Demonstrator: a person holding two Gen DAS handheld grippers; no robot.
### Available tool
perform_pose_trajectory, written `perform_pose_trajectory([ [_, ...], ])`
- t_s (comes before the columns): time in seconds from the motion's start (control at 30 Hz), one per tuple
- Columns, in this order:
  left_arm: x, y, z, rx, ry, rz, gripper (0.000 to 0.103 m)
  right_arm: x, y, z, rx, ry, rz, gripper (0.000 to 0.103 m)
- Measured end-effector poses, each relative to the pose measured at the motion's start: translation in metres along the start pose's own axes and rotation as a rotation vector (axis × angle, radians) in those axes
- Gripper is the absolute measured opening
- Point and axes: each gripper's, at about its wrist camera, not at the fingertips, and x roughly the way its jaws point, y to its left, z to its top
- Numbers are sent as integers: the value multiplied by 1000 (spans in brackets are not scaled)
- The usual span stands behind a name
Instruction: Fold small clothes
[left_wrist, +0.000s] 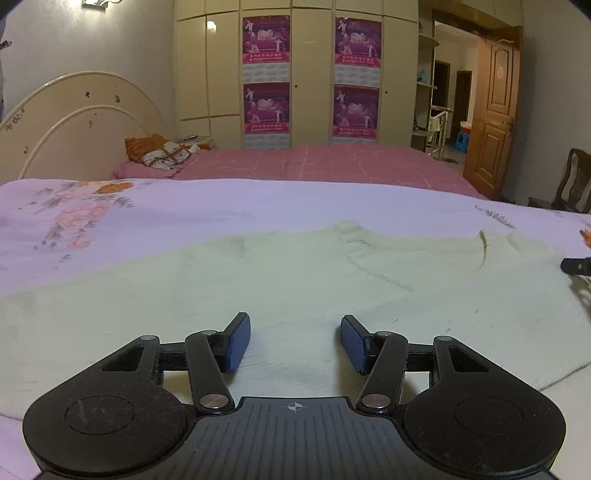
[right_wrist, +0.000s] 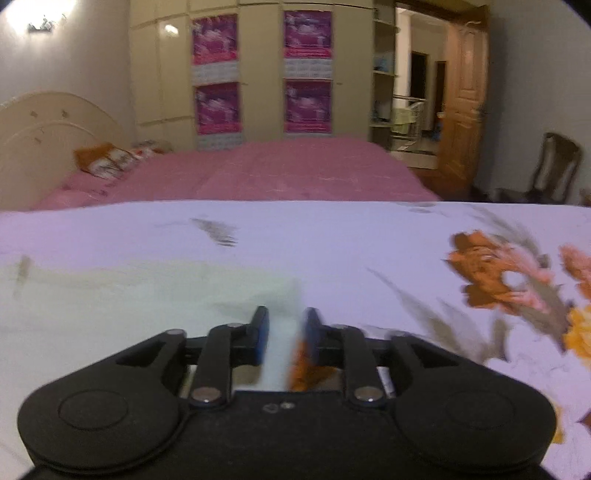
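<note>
A pale cream small garment (left_wrist: 295, 280) lies spread flat on the lilac flowered sheet (left_wrist: 184, 206). My left gripper (left_wrist: 295, 341) hovers low over its near part, open wide and empty, blue pads (left_wrist: 239, 343) apart. In the right wrist view the garment's right end (right_wrist: 147, 295) lies at the left and centre. My right gripper (right_wrist: 284, 338) is over the garment's right edge, its jaws narrowly apart with pale cloth between them; the view is blurred by motion. The right gripper's tip (left_wrist: 576, 266) shows at the far right of the left wrist view.
The sheet carries orange and pink flower prints (right_wrist: 498, 273). Beyond it lies a pink bed (left_wrist: 314, 162) with a cream headboard (left_wrist: 74, 122) and pillow (left_wrist: 159, 151). A wardrobe with purple posters (left_wrist: 266, 74), a wooden door (left_wrist: 495, 110) and a chair (left_wrist: 569, 184) stand behind.
</note>
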Motion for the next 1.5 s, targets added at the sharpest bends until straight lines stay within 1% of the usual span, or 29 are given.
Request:
perform_pose_trajectory([
  [0.07,-5,2,-3,-3,0,20,55,0,-3,2,17,13,1,35],
  [0.1,-9,-2,0,7,-12,60,55,-4,-1,4,10,12,-3,36],
  [0.13,-16,-7,2,17,-38,66,55,-8,2,7,4,-5,8,32],
  [0.2,-20,-25,13,36,-75,18,55,-22,13,12,-29,-60,77,32],
  [0.27,-18,-50,20,67,-79,-48,55,-23,33,13,-66,-55,181,31],
  [0.33,-8,-69,24,68,-45,-101,55,-18,58,9,-121,-26,260,31],
  [0.37,-3,-74,23,67,-27,-113,55,-15,69,7,-141,-6,299,28],
  [0.4,5,-78,21,68,8,-116,55,-12,77,4,-159,13,329,29],
  [0.43,11,-78,17,67,32,-111,55,-10,83,1,-181,27,337,29],
  [0.47,10,-76,15,65,17,-113,55,-8,85,-1,-203,31,326,29],
  [0.53,4,-62,10,75,4,-79,57,-6,75,-1,-194,30,294,27],
  [0.57,-1,-54,5,77,-2,-53,64,-5,66,3,-171,30,252,27],
  [0.6,-6,-43,1,69,-7,-23,66,-5,52,5,-145,30,194,27],
  [0.63,-12,-31,-1,48,-7,-3,66,-6,39,6,-124,34,156,27],
  [0.67,-18,-25,-2,28,-17,21,66,-10,27,7,-101,40,139,26],
  [0.7,-26,-22,-3,12,-32,42,66,-20,16,7,-77,36,134,26],
  [0.73,-32,-24,-3,-5,-42,37,66,-30,11,5,-58,19,144,30],
  [0.8,-42,-37,-7,-13,-58,-10,66,-52,15,-4,-32,-5,199,30],
  [0.87,-45,-59,-14,47,-44,-53,67,-65,32,-17,-57,-3,232,30],
  [0.93,-48,-65,-23,80,-24,-56,67,-75,50,-34,-87,10,247,28],
  [1.03,-49,-47,-30,35,5,-40,67,-83,50,-45,-105,19,206,30],
  [1.1,-53,-31,-33,25,11,-25,67,-85,32,-47,-73,30,124,30],
  [1.13,-55,-23,-34,24,11,-20,67,-84,23,-47,-48,31,100,27],
  [1.2,-64,-8,-36,-4,-2,-10,67,-86,12,-45,-4,47,73,27],
  [1.23,-73,3,-40,-32,-26,11,67,-90,10,-44,7,47,64,29],
  [1.27,-79,16,-42,-65,-50,30,67,-97,9,-43,18,29,60,34],
  [1.37,-107,74,-59,-211,-98,92,67,-117,11,-41,46,-13,112,33],
  [1.47,-126,146,-78,-379,-108,175,67,-124,19,-42,17,-10,120,34],
  [1.5,-131,173,-85,-457,-114,200,67,-123,22,-41,18,-4,129,34],
])
